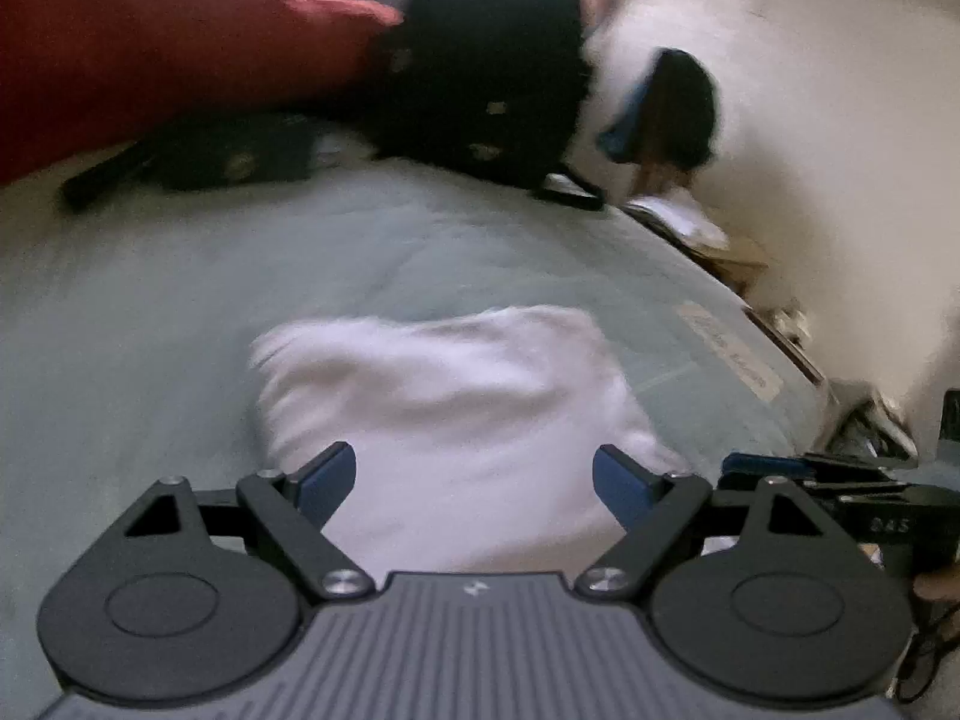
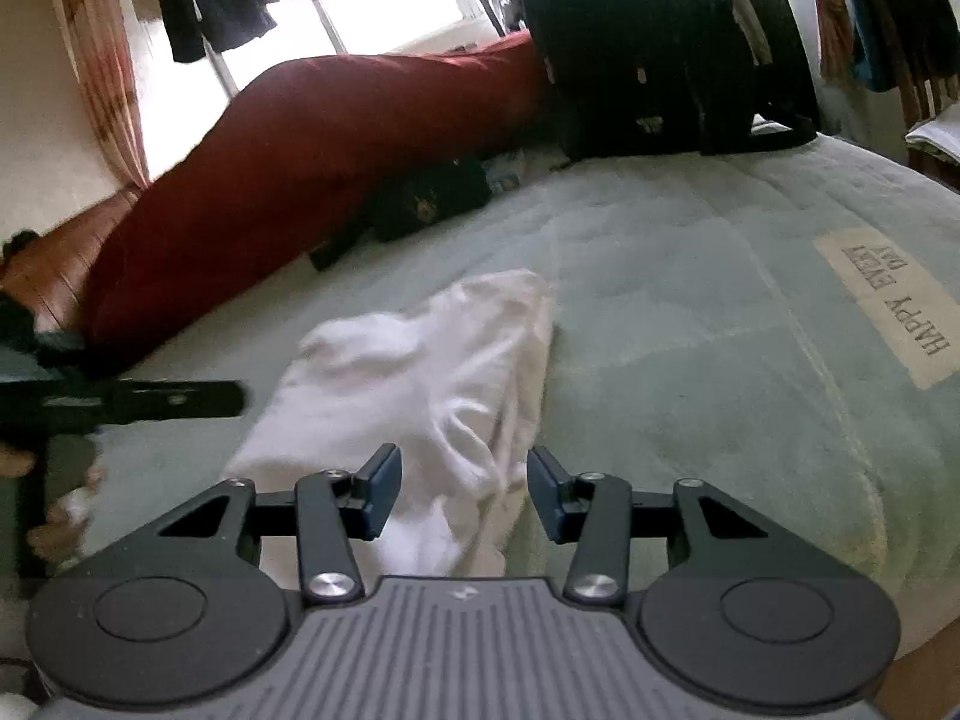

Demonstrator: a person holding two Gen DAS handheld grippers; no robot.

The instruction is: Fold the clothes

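Where the white garment (image 2: 420, 396) lies on the bed (image 2: 690, 276), it sits directly ahead of both grippers, bunched into a compact, roughly rectangular bundle on the grey-green cover.

Right gripper (image 2: 459, 495): jaws parted, holding nothing. The near end of the garment runs in between and under the two blue pads, so the cloth is just at the fingertips. From this view the long axis of the bundle runs away from the jaws and leans slightly right, ending in a loose point toward the middle of the bed.

Left gripper (image 1: 474, 480): jaws spread wide, holding nothing. The garment (image 1: 438, 396) fills the gap ahead of the pads and reaches slightly beyond them on both sides. This view is motion-blurred, so edges and layers cannot be resolved.

Relative position: the right gripper shows at the right edge of the left view, level with the left one. Both stand at the near edge of the bundle; neither is clearly closer.

Judgement: the bundle shows overlapping layers and wrinkles, which fits either a partly folded garment or one nearly complete and just let go. The pictures do not settle which.

A red cloth (image 2: 288, 168) and dark items (image 2: 648, 48) lie well apart at the far side.
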